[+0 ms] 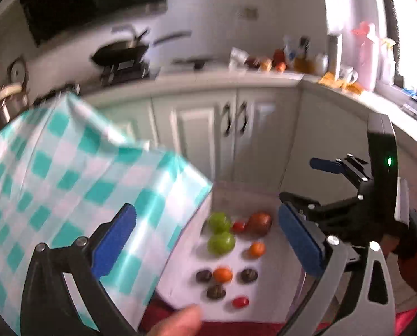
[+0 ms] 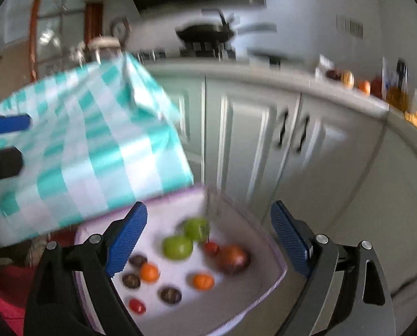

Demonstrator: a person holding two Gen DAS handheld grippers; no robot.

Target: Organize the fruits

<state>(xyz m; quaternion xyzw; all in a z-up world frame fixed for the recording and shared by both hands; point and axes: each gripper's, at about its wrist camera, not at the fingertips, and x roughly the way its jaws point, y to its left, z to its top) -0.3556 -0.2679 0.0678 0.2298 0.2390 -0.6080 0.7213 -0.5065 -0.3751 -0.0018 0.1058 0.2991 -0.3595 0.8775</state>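
Both my wrist cameras look forward and steeply down from close above the white box [image 1: 275, 302] of fruit. My left view sees the box from its left, beyond the checked cloth [image 1: 68, 173]; my right view sits more squarely over it. Both share the box, cloth and cupboard doors [image 2: 264, 145] behind.

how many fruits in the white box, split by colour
green: 2
orange: 2
small red: 2
large reddish-brown: 1
dark brown: 3
total: 10, all in the white box
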